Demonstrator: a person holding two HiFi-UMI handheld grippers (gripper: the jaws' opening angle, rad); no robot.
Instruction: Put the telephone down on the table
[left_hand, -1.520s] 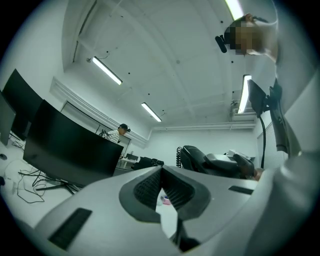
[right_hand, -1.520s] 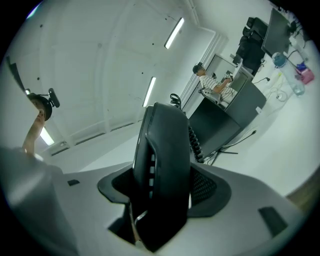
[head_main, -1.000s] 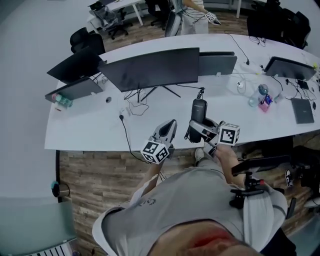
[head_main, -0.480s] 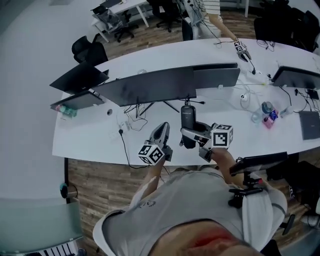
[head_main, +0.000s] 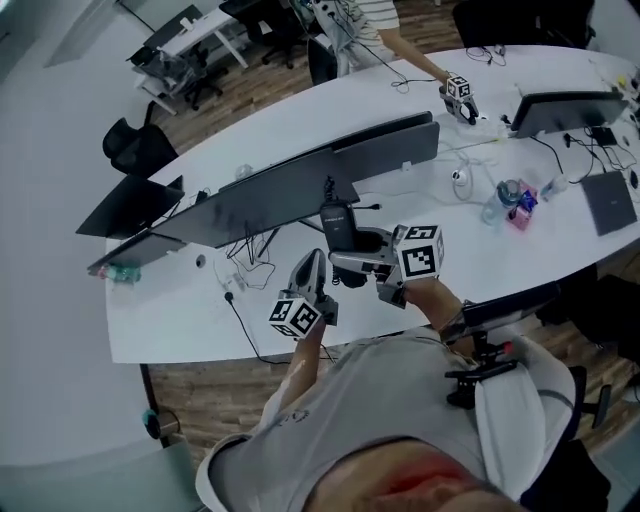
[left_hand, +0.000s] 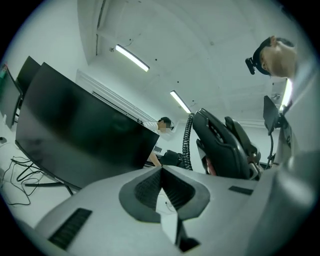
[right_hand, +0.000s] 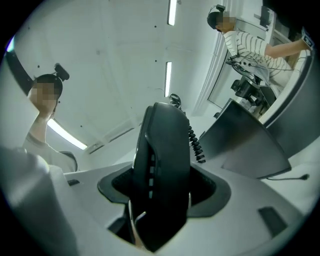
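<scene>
The black telephone handset stands nearly upright, with my right gripper shut on its lower part. It is over the white table, just in front of the long dark monitor; I cannot tell whether it touches the table. In the right gripper view the telephone fills the space between the jaws of my right gripper, and its coiled cord trails behind. My left gripper is shut and empty, just left of the phone. In the left gripper view the jaws of my left gripper meet, and the telephone shows at right.
Cables lie on the table left of my grippers. A second monitor stands at far left. A bottle and a laptop sit to the right. Another person's arm reaches across the far side. Office chairs stand behind.
My right gripper has carried the telephone left and farther in, up to the long monitor. The left gripper has stayed beside it, still shut. The head view has swung.
</scene>
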